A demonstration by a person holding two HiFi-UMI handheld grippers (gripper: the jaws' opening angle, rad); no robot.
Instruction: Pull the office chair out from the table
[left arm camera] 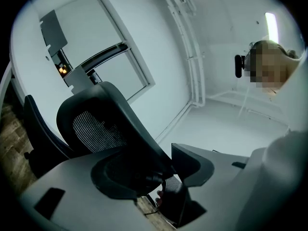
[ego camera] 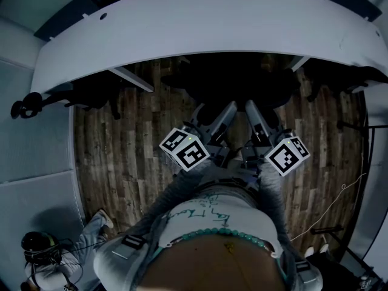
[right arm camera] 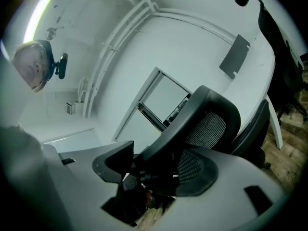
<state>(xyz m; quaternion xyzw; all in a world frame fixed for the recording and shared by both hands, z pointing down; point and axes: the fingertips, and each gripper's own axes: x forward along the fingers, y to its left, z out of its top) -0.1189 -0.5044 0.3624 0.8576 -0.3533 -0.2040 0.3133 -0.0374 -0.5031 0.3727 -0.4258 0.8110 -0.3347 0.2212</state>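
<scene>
We hold both grippers out level toward the office chair [ego camera: 242, 85], which stands close against the inner curve of the white table [ego camera: 200, 29], its dark seat partly lost in the shadow under the tabletop. In the head view, the left gripper [ego camera: 225, 113] and the right gripper [ego camera: 253, 114] reach side by side to the chair's back, their marker cubes [ego camera: 185, 149] nearest our chest. In the left gripper view the jaws stand wide apart with the chair's black back frame running down between them; the mesh headrest [left arm camera: 94, 126] rises above the left jaw. The pads are released and do not squeeze the frame. The right gripper view shows the same: jaws spread, the frame and mesh back [right arm camera: 207, 126] between them, nothing clenched. Plank flooring [ego camera: 121, 156] lies beneath us, and another dark chair [ego camera: 91, 94] sits at the table's left end.
</scene>
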